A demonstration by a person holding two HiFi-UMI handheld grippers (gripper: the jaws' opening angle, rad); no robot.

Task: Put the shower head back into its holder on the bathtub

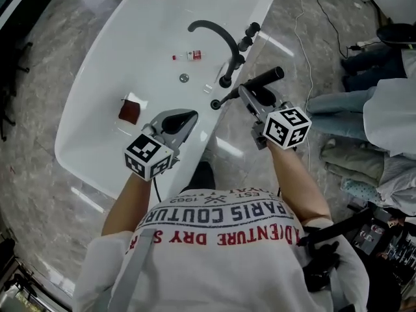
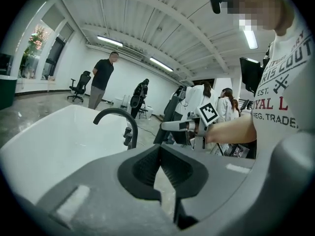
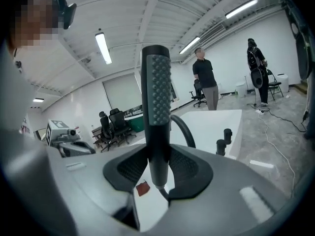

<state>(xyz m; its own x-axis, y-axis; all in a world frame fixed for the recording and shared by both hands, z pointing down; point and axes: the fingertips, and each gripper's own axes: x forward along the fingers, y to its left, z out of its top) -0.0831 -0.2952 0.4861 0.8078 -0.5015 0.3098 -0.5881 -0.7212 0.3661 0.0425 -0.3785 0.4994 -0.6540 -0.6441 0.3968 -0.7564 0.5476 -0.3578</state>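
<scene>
My right gripper (image 1: 250, 96) is shut on the black stick-shaped shower head (image 1: 263, 81), which lies slanted over the bathtub's (image 1: 91, 129) right rim. Its thin lower end points at the small round holder (image 1: 215, 104) beside the curved black faucet (image 1: 218, 34). In the right gripper view the shower head (image 3: 156, 107) stands upright between the pads of the right gripper (image 3: 157, 176), its dimpled face toward the camera. My left gripper (image 1: 179, 122) hovers over the near rim, shut and empty; in its own view the left gripper (image 2: 158, 154) has its jaws closed together.
Inside the tub lie a red-brown block (image 1: 129, 111), a small bottle (image 1: 193, 55) and the drain (image 1: 184, 78). Black tap handles (image 1: 247, 36) stand on the rim. A cable (image 1: 305, 44) runs across the marble floor. People (image 1: 364, 119) sit at the right.
</scene>
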